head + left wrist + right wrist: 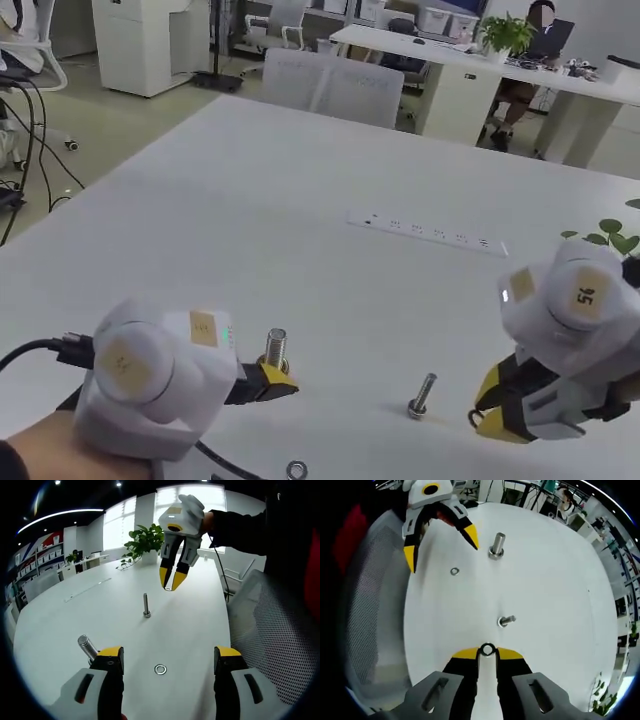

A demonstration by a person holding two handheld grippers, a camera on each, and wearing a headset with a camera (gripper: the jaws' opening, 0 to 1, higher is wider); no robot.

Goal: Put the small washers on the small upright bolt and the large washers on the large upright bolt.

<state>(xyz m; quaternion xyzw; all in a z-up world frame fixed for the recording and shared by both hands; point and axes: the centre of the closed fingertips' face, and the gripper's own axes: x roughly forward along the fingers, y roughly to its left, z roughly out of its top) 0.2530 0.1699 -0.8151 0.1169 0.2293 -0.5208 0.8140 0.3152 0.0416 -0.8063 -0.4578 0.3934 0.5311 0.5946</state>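
Small bolt (pixel 421 396) stands head-down on the smooth white worktop (pixel 300 220) between the two claws, slim steel shank. Large bolt (pixel 275 349), thick and threaded, stands just beside the left claw (pixel 169 652), with a loose washer (pixel 160 669) lying flat near it. Left claw sits low over the worktop, spread wide, gripping nothing; right claw (pixel 487 653) hangs tip-down above the worktop near the small bolt, yellow tips nearly closed, pinching a second washer (pixel 482 649), a shiny ring.

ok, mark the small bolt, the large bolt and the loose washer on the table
small bolt (pixel 146 604): left gripper view, mid shank.
large bolt (pixel 496 544): right gripper view, upper shank.
loose washer (pixel 160 669): left gripper view, middle of the ring.
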